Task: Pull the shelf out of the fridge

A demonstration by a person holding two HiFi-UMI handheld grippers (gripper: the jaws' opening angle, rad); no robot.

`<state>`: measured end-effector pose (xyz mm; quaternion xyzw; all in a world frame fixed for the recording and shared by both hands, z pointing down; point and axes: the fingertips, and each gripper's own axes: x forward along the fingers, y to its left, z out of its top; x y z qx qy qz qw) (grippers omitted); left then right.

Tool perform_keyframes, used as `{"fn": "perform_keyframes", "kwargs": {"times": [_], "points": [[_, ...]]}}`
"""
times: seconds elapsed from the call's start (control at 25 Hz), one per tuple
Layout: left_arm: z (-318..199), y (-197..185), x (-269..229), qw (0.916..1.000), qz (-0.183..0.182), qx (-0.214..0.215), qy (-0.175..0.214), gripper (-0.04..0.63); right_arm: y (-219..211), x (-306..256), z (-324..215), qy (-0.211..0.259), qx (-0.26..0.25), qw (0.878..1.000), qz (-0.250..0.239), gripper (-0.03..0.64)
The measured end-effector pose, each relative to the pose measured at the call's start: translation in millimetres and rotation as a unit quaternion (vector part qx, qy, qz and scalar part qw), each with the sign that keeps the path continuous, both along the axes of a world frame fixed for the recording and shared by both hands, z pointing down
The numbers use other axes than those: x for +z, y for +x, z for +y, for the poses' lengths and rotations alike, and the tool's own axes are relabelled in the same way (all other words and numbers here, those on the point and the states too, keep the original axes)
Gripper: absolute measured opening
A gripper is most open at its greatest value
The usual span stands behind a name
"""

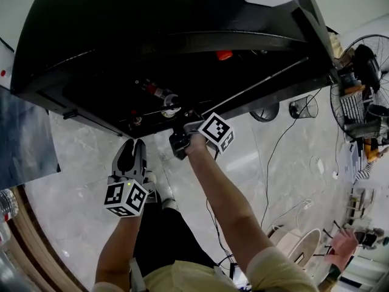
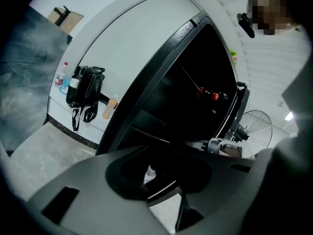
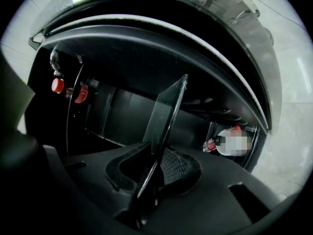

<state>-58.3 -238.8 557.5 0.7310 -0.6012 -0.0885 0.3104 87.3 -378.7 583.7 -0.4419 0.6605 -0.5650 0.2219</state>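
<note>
Black bag [image 2: 84, 89] against white wall [image 2: 137, 38], bottles [image 2: 63, 78] just beside. Fan [image 1: 364, 72] at grey floor's [image 1: 79, 187] right edge, wire bin [image 1: 302, 107] near it, cable [image 1: 276, 145] trailing across floor.

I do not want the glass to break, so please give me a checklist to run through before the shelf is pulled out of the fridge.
1. Grip on the shelf: ok; the right gripper is clamped on its edge.
2. Spare gripper: ok; the left gripper hangs outside the fridge, jaws apart, nothing between them.
3. Way out of the fridge: ok; its front stands open.
4. Shelf bare: cannot tell; it shows only edge-on.
5. Room to step back: not ok; a cable lies on the floor beside the person.
</note>
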Motion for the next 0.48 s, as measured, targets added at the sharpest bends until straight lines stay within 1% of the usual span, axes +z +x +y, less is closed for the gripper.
{"fn": "perform_keyframes", "kwargs": {"times": [0.12, 0.24, 0.36, 0.48], "points": [[-7.1, -0.1, 3.2, 0.9997, 0.024, -0.003, -0.007, 0.103, 1.2, -1.0, 6.0, 0.001, 0.003, 1.000, -0.006, 0.064], [-10.5, 0.5, 10.7, 0.9977, 0.064, -0.013, -0.021, 0.115, 4.1, -0.7, 13.4, -0.001, 0.003, 1.000, -0.007, 0.064], [-14.1, 0.7, 15.8, 0.9939, 0.105, -0.024, -0.027, 0.120, 6.4, 0.2, 19.7, -0.003, 0.002, 1.000, -0.006, 0.064], [-19.0, 0.6, 20.1, 0.9882, 0.147, -0.036, -0.027, 0.121, 7.4, 0.0, 24.0, 0.000, 0.000, 1.000, -0.006, 0.064]]}}
